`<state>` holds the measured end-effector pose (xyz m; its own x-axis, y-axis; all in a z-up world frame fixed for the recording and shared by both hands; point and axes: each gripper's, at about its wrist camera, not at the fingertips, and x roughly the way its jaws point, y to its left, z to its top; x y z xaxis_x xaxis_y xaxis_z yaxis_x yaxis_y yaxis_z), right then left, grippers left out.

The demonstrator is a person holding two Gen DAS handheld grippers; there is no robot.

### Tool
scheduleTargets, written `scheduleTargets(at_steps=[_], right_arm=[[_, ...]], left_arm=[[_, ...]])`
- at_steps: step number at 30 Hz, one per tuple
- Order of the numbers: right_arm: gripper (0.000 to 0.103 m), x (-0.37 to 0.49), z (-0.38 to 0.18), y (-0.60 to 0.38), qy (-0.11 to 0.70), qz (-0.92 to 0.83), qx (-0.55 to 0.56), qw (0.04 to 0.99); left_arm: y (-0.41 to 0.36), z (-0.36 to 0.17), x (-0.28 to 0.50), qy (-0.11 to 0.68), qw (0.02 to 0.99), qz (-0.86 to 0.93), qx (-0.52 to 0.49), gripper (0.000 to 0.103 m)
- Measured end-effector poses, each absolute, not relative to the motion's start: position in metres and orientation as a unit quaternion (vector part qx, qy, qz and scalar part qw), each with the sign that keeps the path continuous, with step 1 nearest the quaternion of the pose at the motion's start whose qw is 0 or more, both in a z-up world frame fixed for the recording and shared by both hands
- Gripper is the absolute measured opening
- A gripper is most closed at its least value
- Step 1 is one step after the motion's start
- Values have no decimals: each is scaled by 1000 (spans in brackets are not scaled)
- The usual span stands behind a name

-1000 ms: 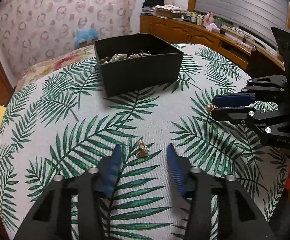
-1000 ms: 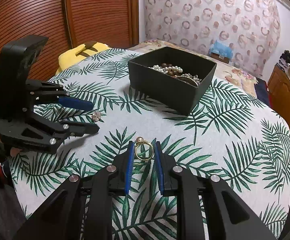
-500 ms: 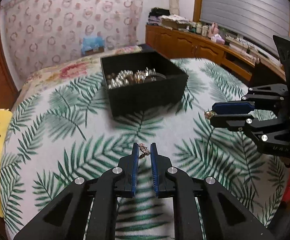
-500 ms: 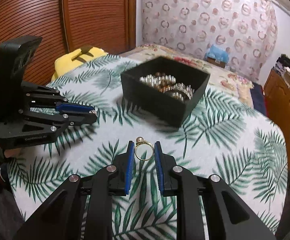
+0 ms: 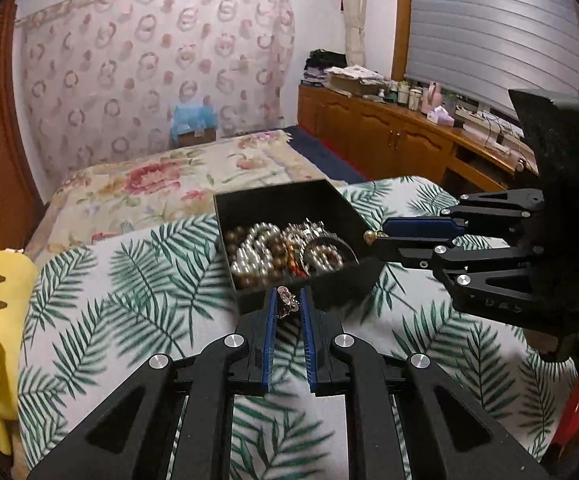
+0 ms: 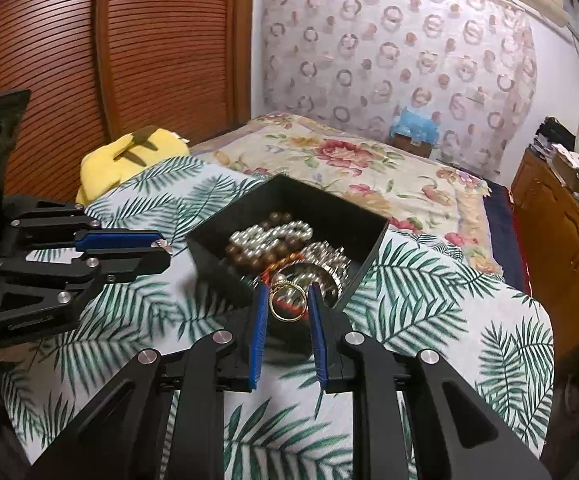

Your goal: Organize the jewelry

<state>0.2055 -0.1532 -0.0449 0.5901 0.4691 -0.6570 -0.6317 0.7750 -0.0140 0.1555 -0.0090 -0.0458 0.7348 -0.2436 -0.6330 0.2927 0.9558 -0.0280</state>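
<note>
The left gripper (image 5: 288,305) has its jaws clenched on a small earring (image 5: 286,304), held just short of the near wall of the black jewelry box (image 5: 331,292); the right gripper (image 6: 288,305) grips a gold pearl ring (image 6: 287,300) by the sides of its band, over the box's near corner. Both pieces look light, hard and slick, so a hold across the metal, not on the pearl or stone, seems safest, and either could bounce or roll if let go from high up. The box already holds pearl and wooden bead strands (image 6: 267,242) heaped together, which may snag a clasp. It sits on the palm-leaf tabletop (image 5: 141,288); a yellow plush (image 6: 129,156) lies at its edge, well apart. The two grippers close on the same box, so they could collide.
</note>
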Motion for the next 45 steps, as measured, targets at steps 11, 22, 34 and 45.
scheduleTargets(at_steps=[11,22,34,45], right_arm=[[22,243,-48,-156,343,313,-69,883],[30,245,-46,-163,336,319,-51,885],[51,209,-36,-186,301,283,-28,910],[98,175,-15,-207,251,242,-3,937]], left_arm=[[-12,-39,188,330,935,-129,31,11],[-14,-43,203,335,934,-120,28,12],[-9,-38,183,313,944,-100,24,87],[-17,-24,140,287,955,-54,52,95]])
